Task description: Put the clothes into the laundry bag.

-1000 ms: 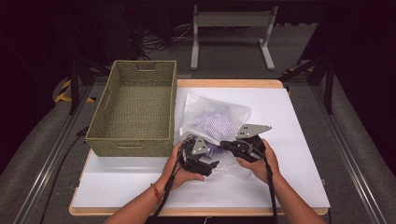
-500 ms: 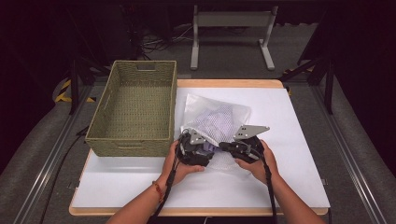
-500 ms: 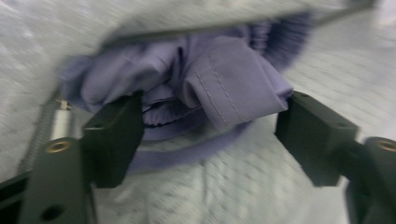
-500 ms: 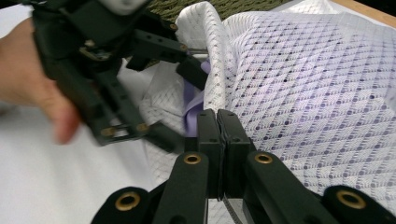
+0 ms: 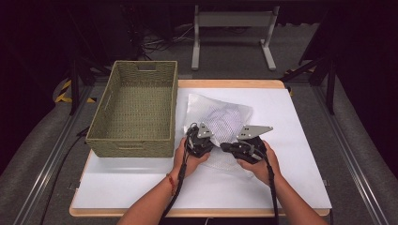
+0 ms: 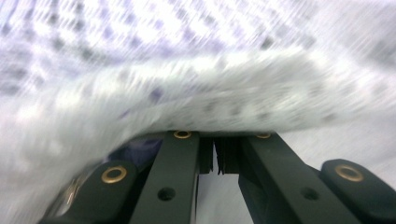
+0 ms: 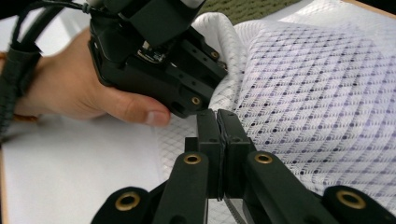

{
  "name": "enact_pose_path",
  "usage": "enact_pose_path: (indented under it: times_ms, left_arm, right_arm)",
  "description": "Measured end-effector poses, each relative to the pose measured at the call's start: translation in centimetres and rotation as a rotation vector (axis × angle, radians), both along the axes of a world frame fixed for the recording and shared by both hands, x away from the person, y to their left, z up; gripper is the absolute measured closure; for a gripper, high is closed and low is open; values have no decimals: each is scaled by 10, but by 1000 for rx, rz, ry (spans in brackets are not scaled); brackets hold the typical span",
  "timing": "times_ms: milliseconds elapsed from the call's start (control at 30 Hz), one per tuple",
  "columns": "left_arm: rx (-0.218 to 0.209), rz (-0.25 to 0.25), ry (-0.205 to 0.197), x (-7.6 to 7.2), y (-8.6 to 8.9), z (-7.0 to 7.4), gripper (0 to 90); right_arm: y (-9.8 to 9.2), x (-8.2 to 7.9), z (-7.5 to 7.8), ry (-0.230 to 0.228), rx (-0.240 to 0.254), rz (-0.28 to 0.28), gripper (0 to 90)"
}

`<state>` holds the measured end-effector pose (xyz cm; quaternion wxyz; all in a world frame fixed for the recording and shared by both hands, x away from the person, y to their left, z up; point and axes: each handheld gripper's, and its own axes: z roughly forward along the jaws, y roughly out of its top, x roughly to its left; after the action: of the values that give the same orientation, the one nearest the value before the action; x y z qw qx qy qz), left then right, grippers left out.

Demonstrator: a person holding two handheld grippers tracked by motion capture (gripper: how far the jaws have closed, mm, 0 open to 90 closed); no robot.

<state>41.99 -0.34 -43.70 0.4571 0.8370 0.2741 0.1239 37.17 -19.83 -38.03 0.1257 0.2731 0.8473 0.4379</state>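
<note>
Our left tool point(image 5: 199, 140) just moved in at 9 o'clock of the right tool point(image 5: 239, 146); both look pinched closed on the mesh bag point(image 5: 220, 119), mid-bench beside the basket point(image 5: 136, 110), lift likely next

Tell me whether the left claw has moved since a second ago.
Yes. The left claw has gone slightly forward over the mesh bag, nearer the basket's near corner; it is shut on the bag.

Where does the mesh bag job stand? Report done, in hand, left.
Done: nothing packed; the woven basket holds nothing. In hand: both claws are shut on the mesh bag's near edge, left claw and right claw side by side on the white table. Left, probably: lifting it into the basket.
</note>
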Motion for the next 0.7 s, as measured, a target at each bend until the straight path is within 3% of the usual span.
enact_pose_path:
  times_ms: [133,200,267,300,400,467,500,533,567,633,700]
  left_arm:
    - [-87,-19,-42,0,-1,10,872]
    - [-73,-5,-83,0,-5,11,872]
    - [-59,-6,-88,2,-6,9,871]
    - [-36,25,-106,7,-6,3,871]
    - [-69,42,-74,11,1,-3,852]
    - [-81,30,-71,9,3,-3,803]
    - [-74,8,-70,7,4,-2,690]
    - [-25,0,-99,-1,6,1,652]
    - [-25,0,-99,-1,6,1,642]
    - [-7,-46,-91,-8,11,3,605]
    - [12,-80,-65,-17,22,7,452]
  right_arm:
    - [1,-4,6,-1,31,22,891]
    - [2,-6,8,1,45,36,891]
    - [3,-7,8,3,48,38,891]
    - [4,-7,8,0,42,37,891]
    - [0,-3,6,7,36,15,891]
    - [-1,-2,4,13,27,10,891]
    - [-2,-1,2,19,19,6,891]
    - [-2,0,2,18,13,3,891]
    - [-2,0,2,18,13,3,891]
    - [-3,0,1,17,9,1,891]
    - [-3,0,2,11,7,-3,891]
